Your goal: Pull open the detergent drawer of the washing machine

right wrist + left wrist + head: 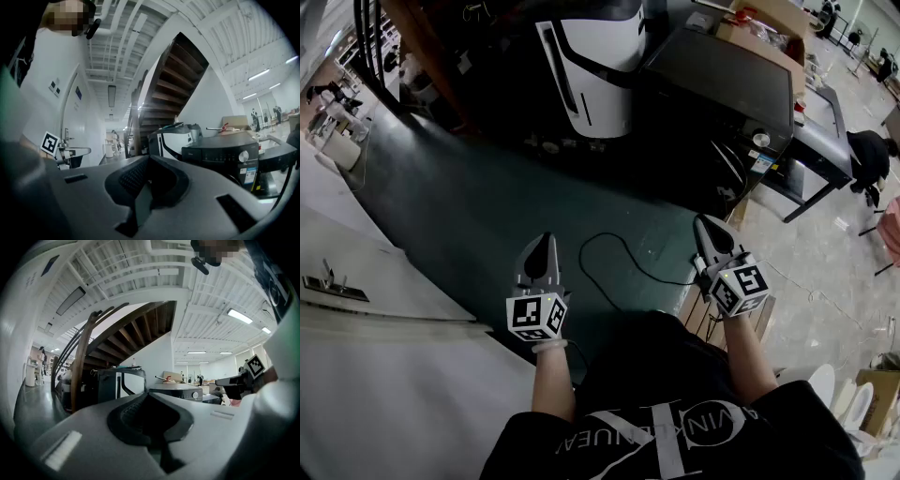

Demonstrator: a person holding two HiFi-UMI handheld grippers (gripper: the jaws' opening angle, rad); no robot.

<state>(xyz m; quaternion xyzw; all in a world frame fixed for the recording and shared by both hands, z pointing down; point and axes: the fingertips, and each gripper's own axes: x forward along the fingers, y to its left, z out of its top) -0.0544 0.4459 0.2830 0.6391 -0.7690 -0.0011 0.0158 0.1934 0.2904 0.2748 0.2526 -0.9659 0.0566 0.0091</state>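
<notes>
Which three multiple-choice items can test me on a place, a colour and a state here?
1. Where does the black box-shaped washing machine stand in the head view?
A. upper right, beyond the right hand-held gripper
B. between both grippers
C. behind the person
2. What colour is the smooth floor under the thin black cable?
A. red
B. dark green
C. yellow
3. How do the jaws of the left hand-held gripper stand?
A. wide apart
B. closed on a drawer
C. together, empty
1 A, it fills the upper right; 2 B, it looks dark green; 3 C, its view shows them meeting on nothing.
</notes>
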